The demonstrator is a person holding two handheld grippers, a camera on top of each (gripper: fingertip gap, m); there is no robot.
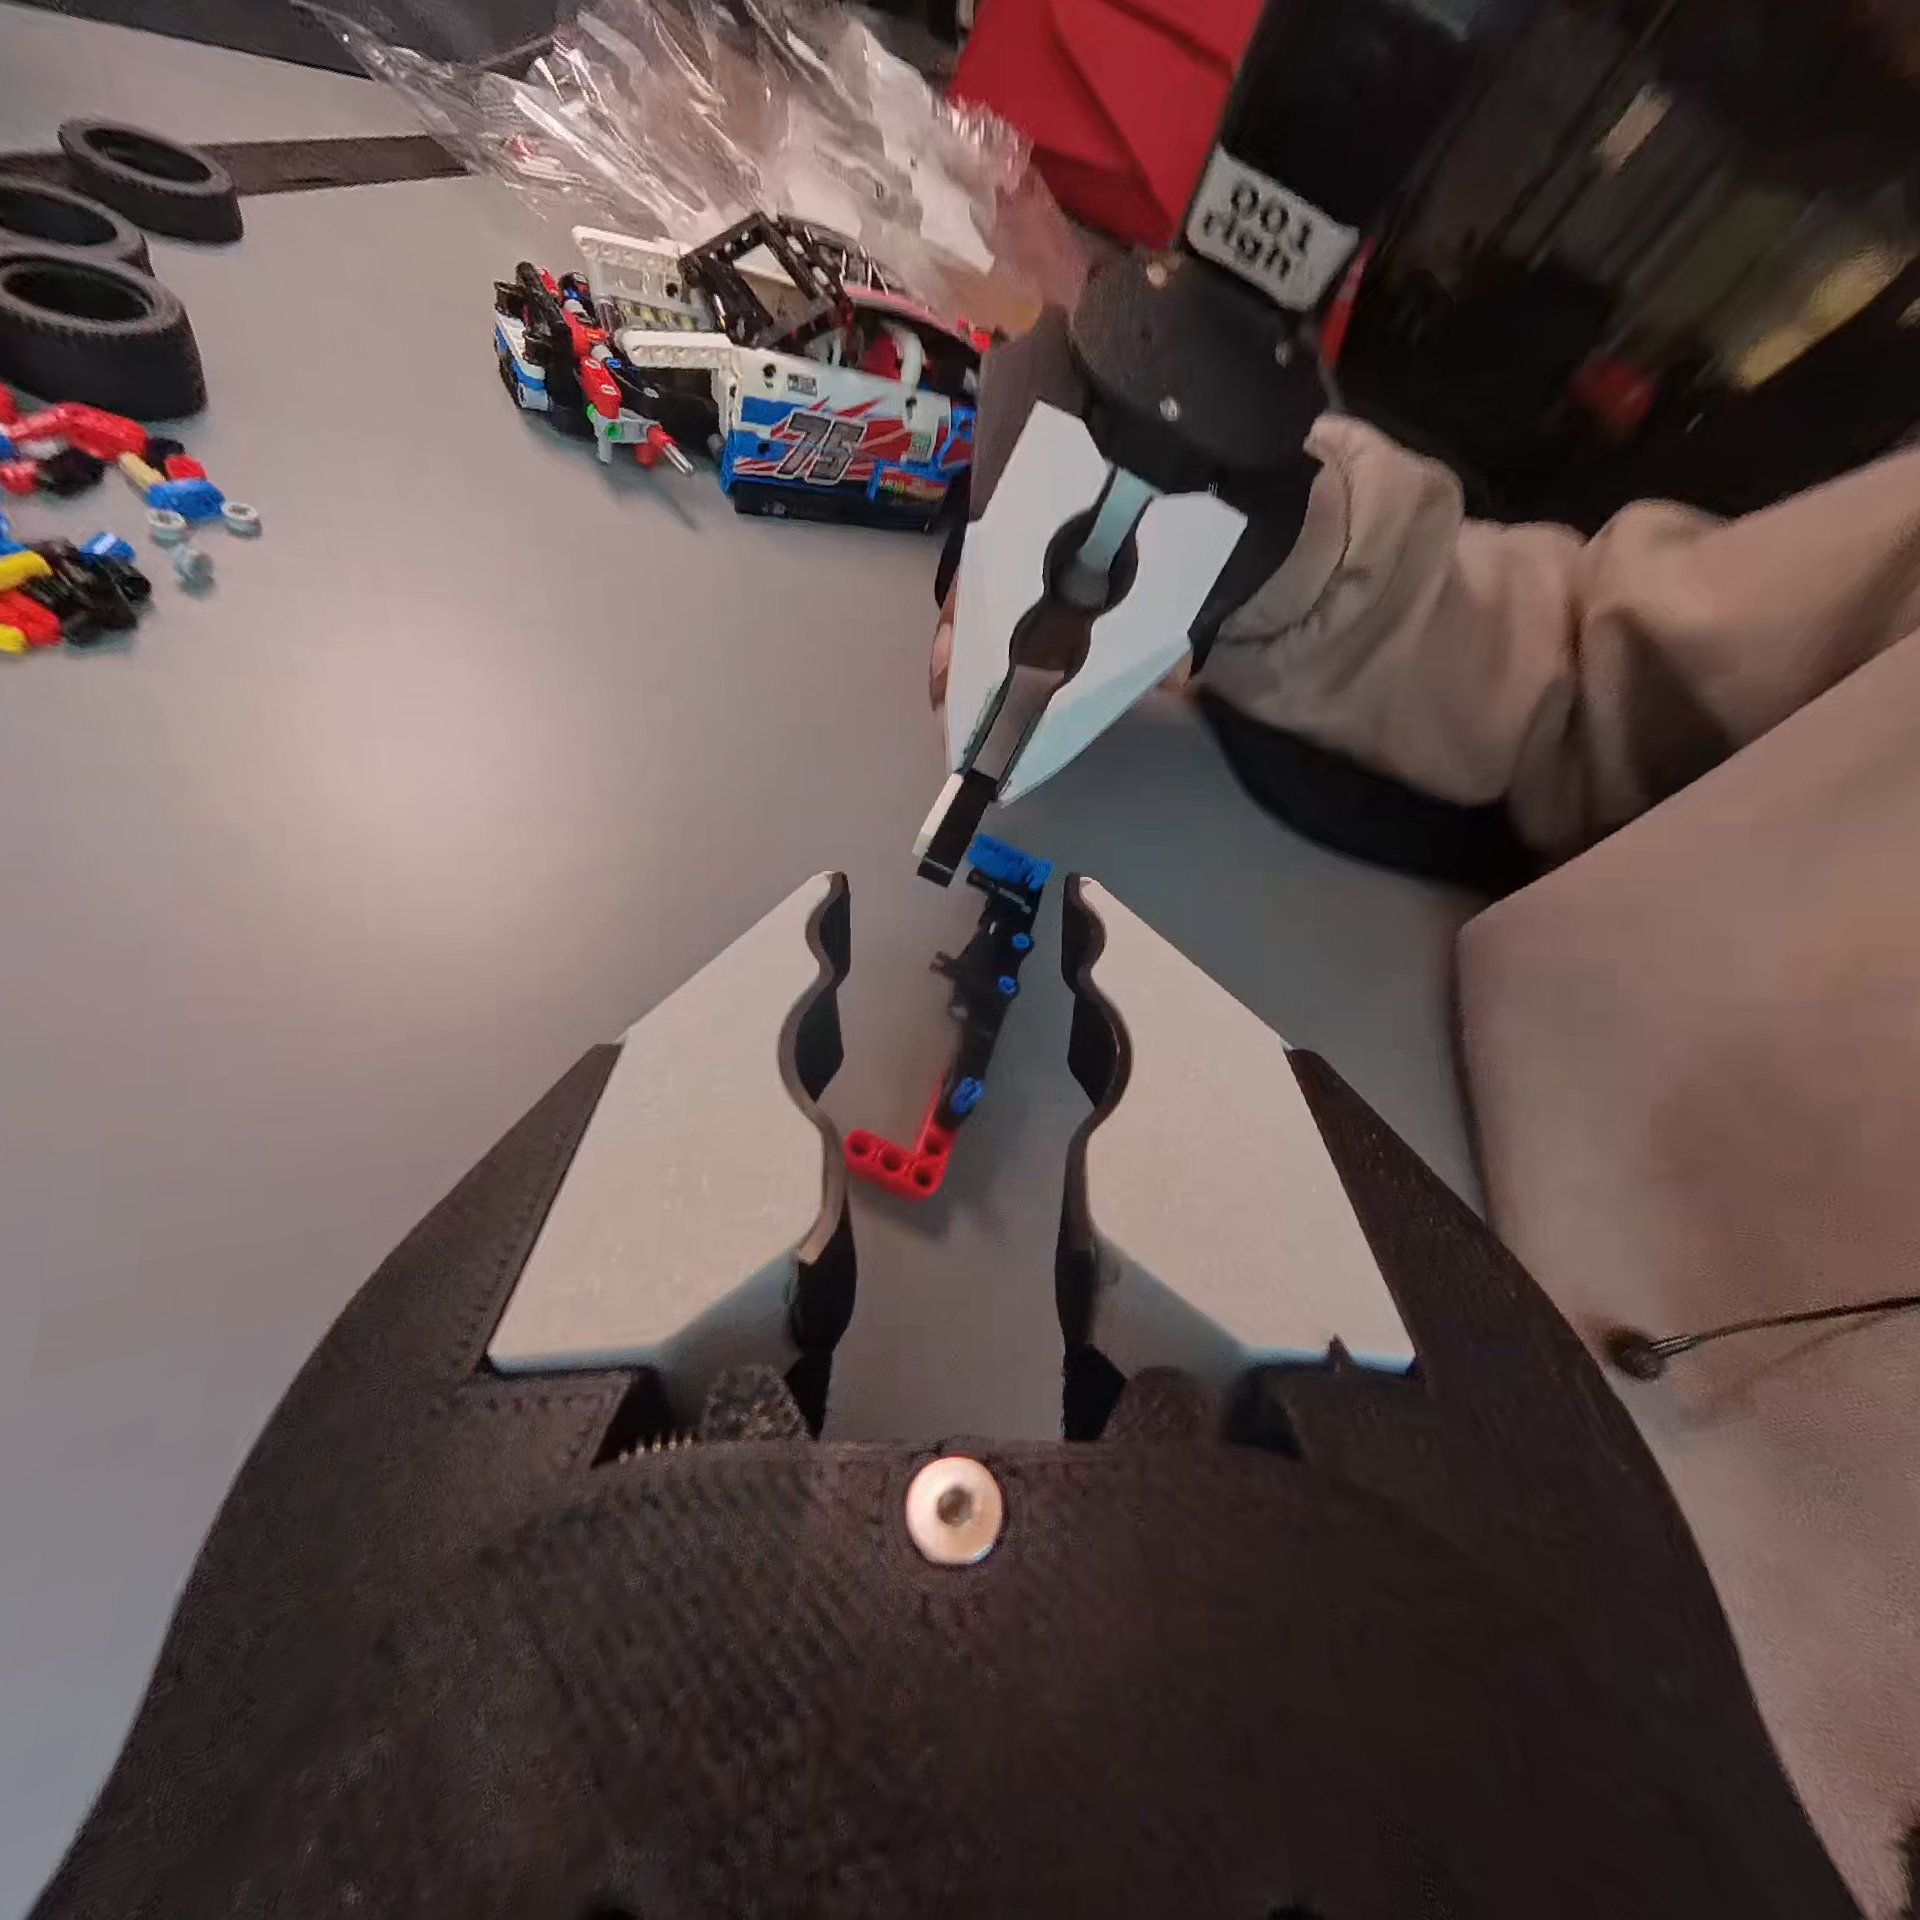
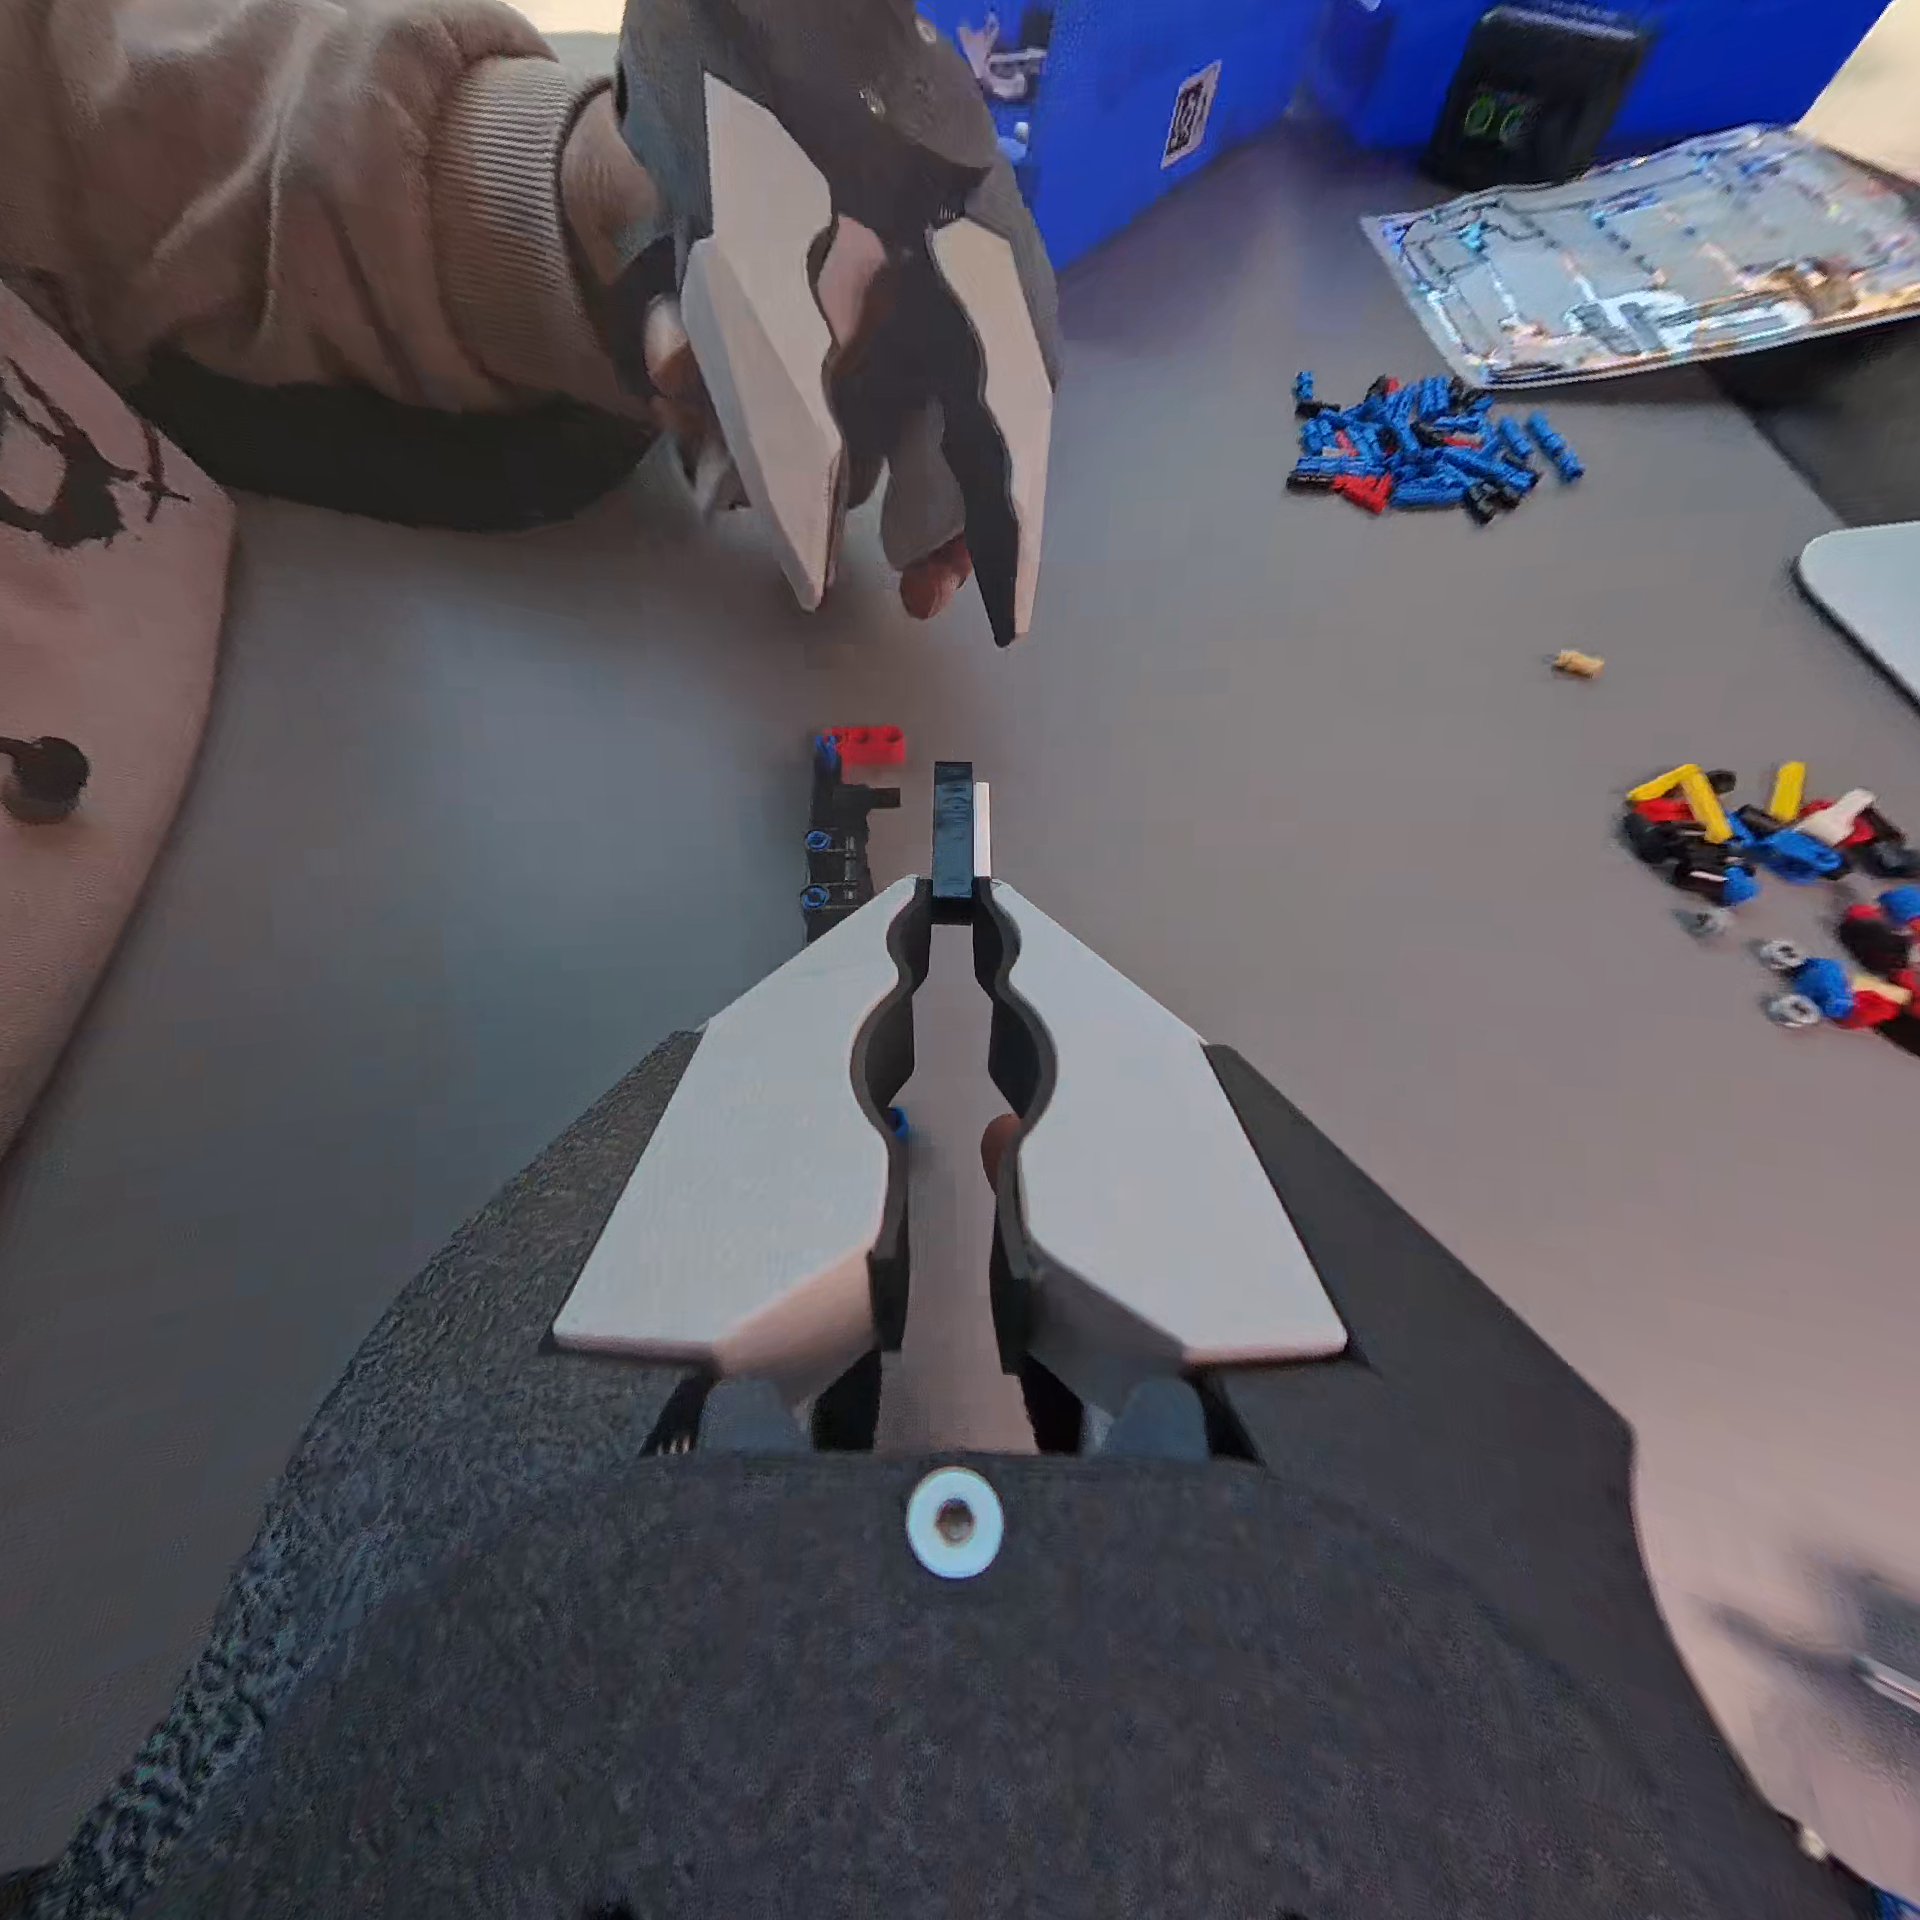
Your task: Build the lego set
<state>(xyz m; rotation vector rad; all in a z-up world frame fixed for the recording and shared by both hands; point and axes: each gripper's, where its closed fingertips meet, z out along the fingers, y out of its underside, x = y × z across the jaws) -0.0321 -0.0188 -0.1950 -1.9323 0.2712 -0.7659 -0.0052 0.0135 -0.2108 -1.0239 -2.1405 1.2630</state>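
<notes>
Two grippers: my right gripper (image 2: pixel 954 891) pinches a black-and-white piece (image 2: pixel 958 826); my left gripper (image 1: pixel 954 883) gapes over the black beam assembly (image 1: pixel 985 1003), red-cornered, blue-pinned, mid-bench.

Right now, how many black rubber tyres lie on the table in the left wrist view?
3, all at the far left: one farthest, one in the middle, cut by the edge, one nearest. More may lie outside the picture.

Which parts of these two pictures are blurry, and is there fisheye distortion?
Left wrist view: car fairly sharp, upper right corner smeared, table edges bowed by the wide lens. Right wrist view: left gripper and booklet motion-blurred, held piece sharper.
</notes>
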